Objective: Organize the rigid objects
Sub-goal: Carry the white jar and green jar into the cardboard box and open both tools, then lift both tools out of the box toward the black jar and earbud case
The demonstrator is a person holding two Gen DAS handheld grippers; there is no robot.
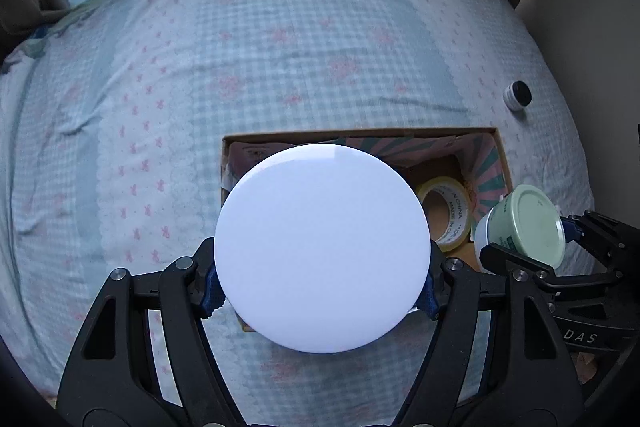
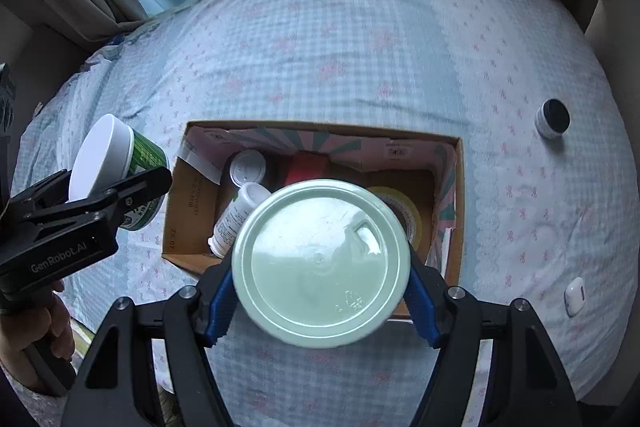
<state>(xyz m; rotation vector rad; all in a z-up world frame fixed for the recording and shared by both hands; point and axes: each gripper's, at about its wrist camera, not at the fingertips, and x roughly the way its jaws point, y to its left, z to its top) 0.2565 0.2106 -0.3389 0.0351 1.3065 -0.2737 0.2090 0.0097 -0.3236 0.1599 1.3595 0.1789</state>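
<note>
My left gripper (image 1: 322,287) is shut on a green tub with a white lid (image 1: 322,247), held above the left part of an open cardboard box (image 1: 360,135); it also shows in the right wrist view (image 2: 116,167). My right gripper (image 2: 320,301) is shut on a jar with a pale green lid (image 2: 322,263), held over the box's (image 2: 460,187) near right side; the jar also shows in the left wrist view (image 1: 528,223). Inside the box lie a yellow tape roll (image 1: 448,213), white bottles (image 2: 240,215) and a red item (image 2: 306,167).
The box sits on a bed with a blue checked sheet (image 2: 360,59). A small black-lidded white jar (image 2: 553,118) and a white earbud case (image 2: 575,295) lie on the sheet to the right. Curtains hang behind the bed.
</note>
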